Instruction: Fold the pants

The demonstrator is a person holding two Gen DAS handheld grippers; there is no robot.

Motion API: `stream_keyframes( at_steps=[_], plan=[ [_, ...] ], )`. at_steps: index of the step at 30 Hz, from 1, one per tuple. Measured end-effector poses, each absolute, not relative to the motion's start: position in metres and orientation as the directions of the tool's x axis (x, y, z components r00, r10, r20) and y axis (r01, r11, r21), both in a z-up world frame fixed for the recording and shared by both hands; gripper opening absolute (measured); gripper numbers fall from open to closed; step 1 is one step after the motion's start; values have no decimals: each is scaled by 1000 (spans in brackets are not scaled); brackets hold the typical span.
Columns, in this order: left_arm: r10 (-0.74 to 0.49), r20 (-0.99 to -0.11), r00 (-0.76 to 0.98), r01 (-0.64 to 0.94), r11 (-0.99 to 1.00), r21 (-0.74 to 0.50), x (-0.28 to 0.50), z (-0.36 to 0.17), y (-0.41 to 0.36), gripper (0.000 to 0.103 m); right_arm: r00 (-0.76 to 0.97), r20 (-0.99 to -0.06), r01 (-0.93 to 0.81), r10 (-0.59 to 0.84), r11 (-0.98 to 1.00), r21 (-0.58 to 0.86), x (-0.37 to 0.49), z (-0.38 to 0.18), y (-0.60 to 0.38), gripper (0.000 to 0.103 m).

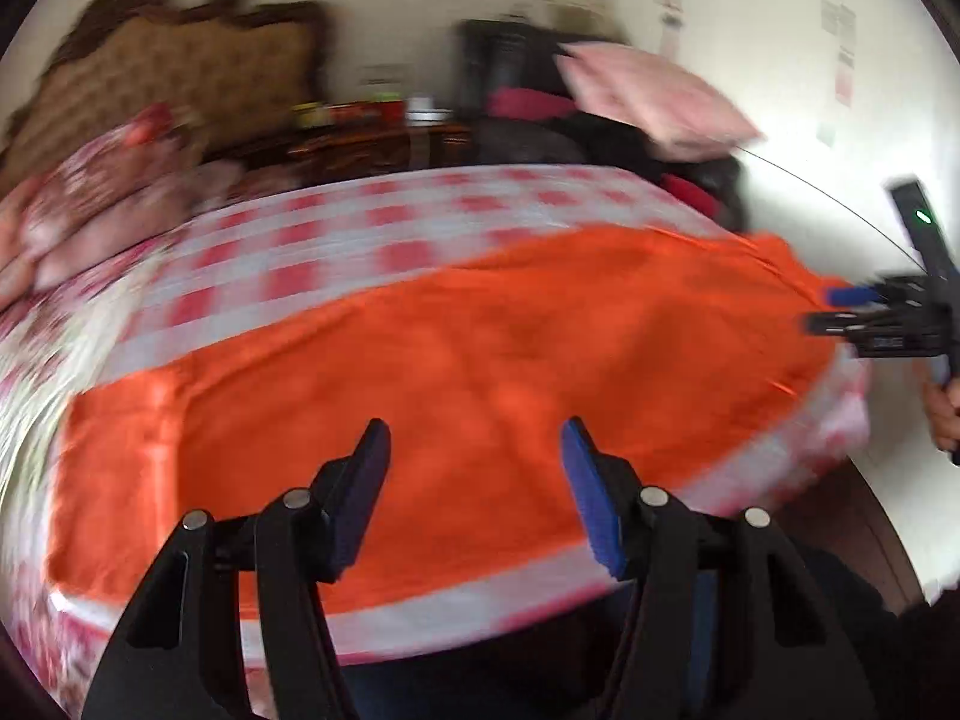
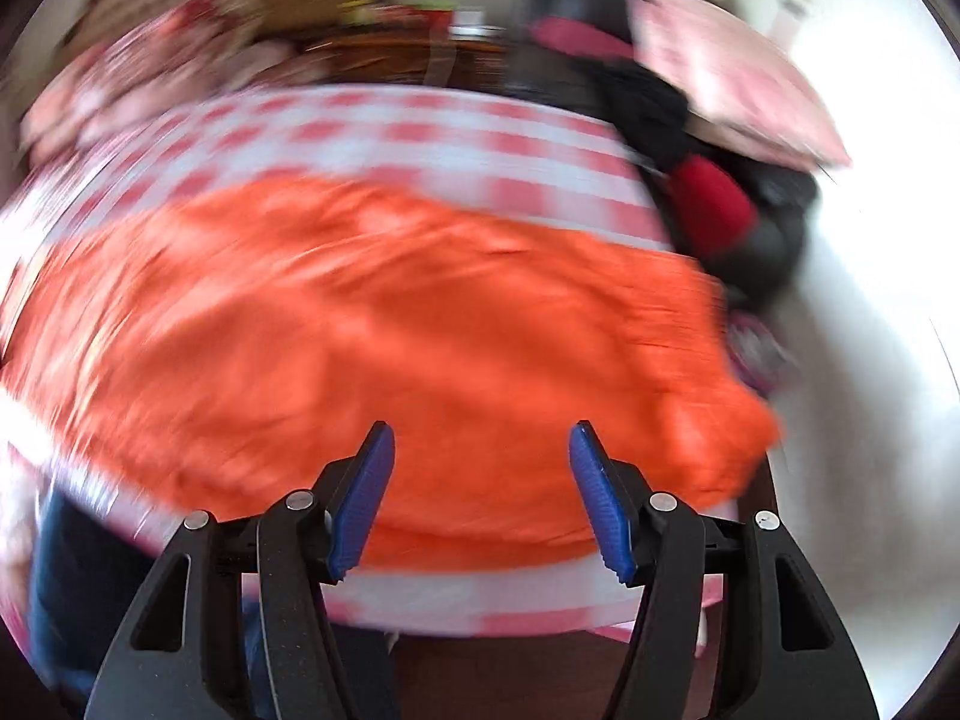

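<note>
The orange pants [image 1: 456, 354] lie spread flat across a bed with a red-and-white checked sheet [image 1: 336, 234]. In the left wrist view my left gripper [image 1: 474, 438] hangs above the near edge of the pants, open, with nothing between its blue pads. The right gripper [image 1: 840, 309] shows at the far right of that view, by the pants' right end, held by a hand [image 1: 942, 414]. In the right wrist view the same orange pants [image 2: 384, 330] fill the middle, and my right gripper [image 2: 483, 441] stands open and empty above their near edge. Both views are blurred.
Floral pillows [image 1: 96, 198] and a brown headboard [image 1: 168, 66] sit at the far left. A dark wooden nightstand [image 1: 372, 147] with small items stands behind the bed. A pile of dark clothes with a pink pillow [image 1: 648, 96] lies at the far right, next to a white wall [image 1: 780, 90].
</note>
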State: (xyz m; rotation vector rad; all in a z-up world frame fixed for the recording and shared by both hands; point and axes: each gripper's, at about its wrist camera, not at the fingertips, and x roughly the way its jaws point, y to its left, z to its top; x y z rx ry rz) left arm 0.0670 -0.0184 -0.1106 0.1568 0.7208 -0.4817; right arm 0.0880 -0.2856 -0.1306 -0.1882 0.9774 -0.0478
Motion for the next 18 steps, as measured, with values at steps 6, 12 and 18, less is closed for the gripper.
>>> stream_keyframes(
  at_steps=[6,12,18],
  plan=[
    [-402,-686,607,659,736,152,51,-132,-114,42,597,-775,-151,-207,920,-362,82,-154,-248,59],
    [-377,-703,603,721,636,277,48,-158,-160,28,599,-780,-197,-182,911,-363,82,-168,-248,23],
    [-331,-696,637,710,604,362,49,-173,-181,23,654,-753,-203,-71,942,-265,69,-153,-254,1]
  ],
)
